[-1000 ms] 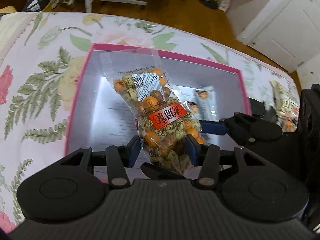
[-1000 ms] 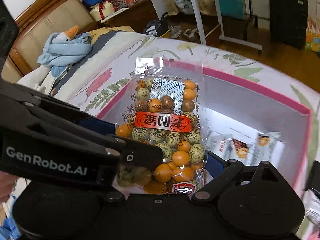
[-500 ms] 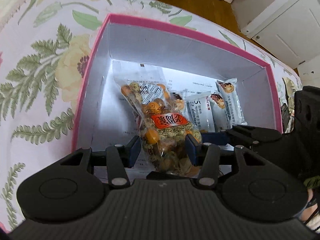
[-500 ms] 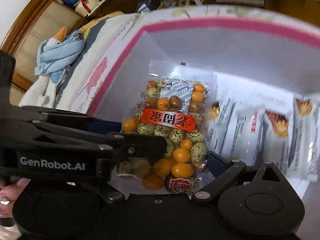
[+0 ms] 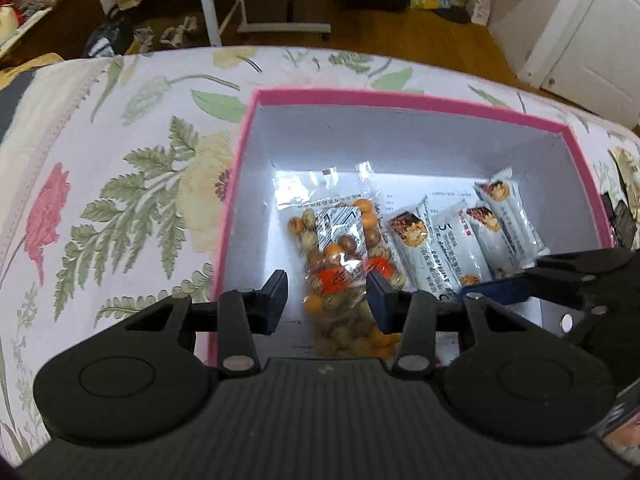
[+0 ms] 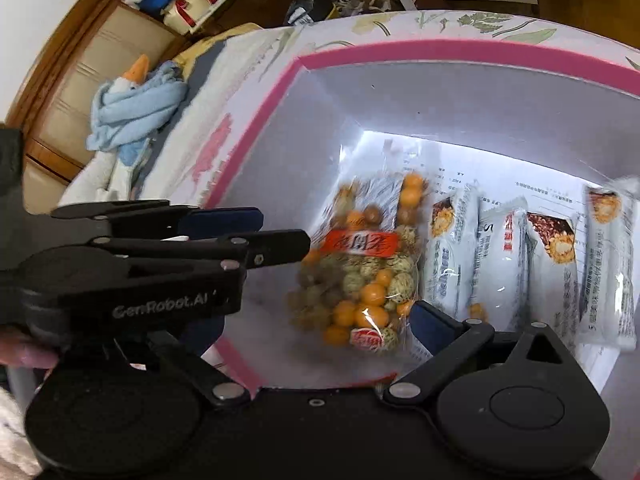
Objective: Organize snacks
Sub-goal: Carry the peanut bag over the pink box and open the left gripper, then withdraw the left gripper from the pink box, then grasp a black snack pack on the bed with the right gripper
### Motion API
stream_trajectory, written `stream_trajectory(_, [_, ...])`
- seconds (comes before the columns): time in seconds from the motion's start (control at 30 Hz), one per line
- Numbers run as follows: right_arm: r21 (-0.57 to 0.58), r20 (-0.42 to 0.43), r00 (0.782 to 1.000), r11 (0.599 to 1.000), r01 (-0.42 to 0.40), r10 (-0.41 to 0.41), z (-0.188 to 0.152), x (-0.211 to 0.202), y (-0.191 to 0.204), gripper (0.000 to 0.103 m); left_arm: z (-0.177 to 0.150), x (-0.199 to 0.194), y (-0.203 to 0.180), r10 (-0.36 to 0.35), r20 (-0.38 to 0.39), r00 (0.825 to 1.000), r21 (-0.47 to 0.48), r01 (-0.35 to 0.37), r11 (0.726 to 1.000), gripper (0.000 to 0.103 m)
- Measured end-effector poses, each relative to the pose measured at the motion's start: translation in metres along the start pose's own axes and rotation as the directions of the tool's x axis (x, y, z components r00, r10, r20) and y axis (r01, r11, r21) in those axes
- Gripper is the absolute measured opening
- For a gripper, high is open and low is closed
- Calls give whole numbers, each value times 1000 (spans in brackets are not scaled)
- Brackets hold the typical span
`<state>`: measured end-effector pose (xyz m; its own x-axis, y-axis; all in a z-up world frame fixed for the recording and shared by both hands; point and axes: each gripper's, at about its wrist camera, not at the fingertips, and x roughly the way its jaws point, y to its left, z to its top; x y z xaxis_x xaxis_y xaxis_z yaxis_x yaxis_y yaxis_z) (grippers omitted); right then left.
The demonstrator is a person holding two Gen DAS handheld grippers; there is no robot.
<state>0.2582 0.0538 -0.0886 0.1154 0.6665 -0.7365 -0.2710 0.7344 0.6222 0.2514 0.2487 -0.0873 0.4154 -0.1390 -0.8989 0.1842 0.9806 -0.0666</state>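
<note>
Inside pink-rimmed box (image 5: 404, 101) on floral bed (image 5: 120, 168): nut bag (image 5: 344, 264) between left gripper (image 5: 327, 295) fingers, closing, left pad clear of bag. Bars (image 5: 460, 236) in a row beyond right finger. Right gripper (image 6: 360, 280) fingers spread widest either side of bag, gripping nothing.

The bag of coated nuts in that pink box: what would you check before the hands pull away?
1. Bag of nuts inside the pink box: ok.
2. Bag lying flat on the box floor: cannot tell, though it looks that way.
3. Left gripper no longer pinching: ok. There is a gap beside one finger, and the other looks to be against the bag.
4. Right gripper fingers spread wide: ok.
5. Bag beside the snack bars, not on top of them: ok.
</note>
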Motion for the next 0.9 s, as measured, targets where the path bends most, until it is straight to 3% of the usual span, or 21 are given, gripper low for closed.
stream_trajectory(0.17, [-44,111,993,998,52,-47,-16,-50,5,101,-4,-30,-4,-47,39,998,-10,48,999,43])
stream_trajectory(0.33, [-128,207,974,985,116,-88,-50,-106,9,101,-13,-58,-31,-112,67,991,39,110,993,44])
stream_trajectory(0.43, [-162,272,952,969,186,-138,-71,-136,10,101,-15,-69,-49,-158,82,984,72,152,986,45])
stream_trajectory(0.57, [-90,360,921,977,193,-149,-100,-183,-13,101,-20,-86,-87,-222,109,969,146,206,968,46])
stream_trajectory(0.67, [-45,426,884,971,233,-192,-121,-213,-31,101,-24,-89,-117,-272,103,957,192,249,949,46])
stream_trajectory(0.73, [-25,447,869,968,250,-213,-128,-228,-44,101,-27,-88,-137,-301,89,949,221,276,935,46])
stream_trajectory(0.9, [22,392,866,944,329,-311,-124,-257,-73,97,-28,-87,-181,-356,76,931,253,328,910,46])
